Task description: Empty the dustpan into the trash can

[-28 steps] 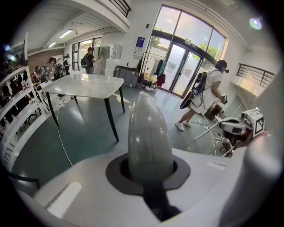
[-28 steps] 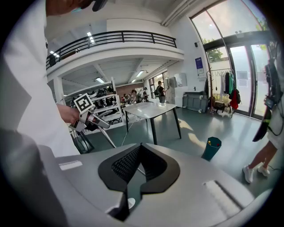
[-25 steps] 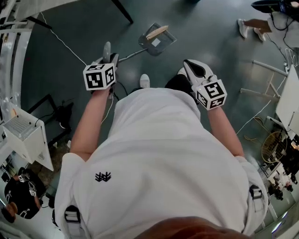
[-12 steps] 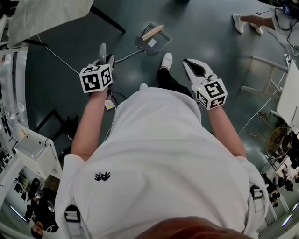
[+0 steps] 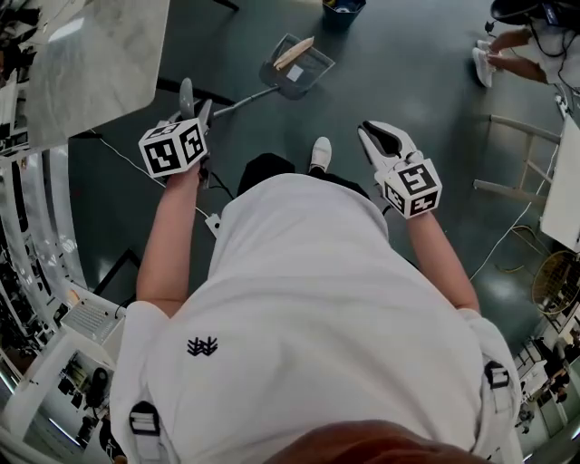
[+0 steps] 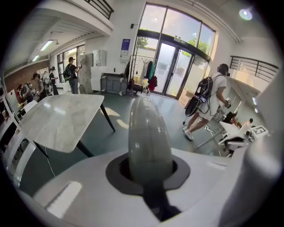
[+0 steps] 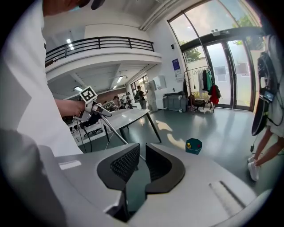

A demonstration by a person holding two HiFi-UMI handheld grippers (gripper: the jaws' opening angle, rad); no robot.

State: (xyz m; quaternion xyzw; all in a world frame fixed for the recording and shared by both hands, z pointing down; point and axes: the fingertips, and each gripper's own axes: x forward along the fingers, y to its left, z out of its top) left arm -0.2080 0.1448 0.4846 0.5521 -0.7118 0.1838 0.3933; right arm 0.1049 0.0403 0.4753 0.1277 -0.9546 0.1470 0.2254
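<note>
My left gripper (image 5: 192, 102) is shut on the grey handle (image 6: 149, 135) of a long-handled dustpan. The handle's rounded end sticks up between the jaws in the left gripper view. The clear dustpan (image 5: 297, 67) hangs low over the floor ahead, holding a strip of wood and a scrap of paper. A dark teal trash can (image 5: 343, 7) stands on the floor just beyond it, and in the right gripper view the trash can (image 7: 193, 145) has small yellow and red things inside. My right gripper (image 5: 384, 139) is shut and holds nothing, off to the dustpan's right.
A marble-topped table (image 5: 95, 56) with dark legs stands to the left, close by the left gripper. A cable (image 5: 507, 237) runs over the dark floor at the right, near a white frame (image 5: 518, 129). A person's legs (image 5: 500, 41) show at the far right.
I have walked forward with the dustpan in the left gripper. The trash can has come into view at the top, and the table now fills the upper left. Both grippers' states are unchanged.
</note>
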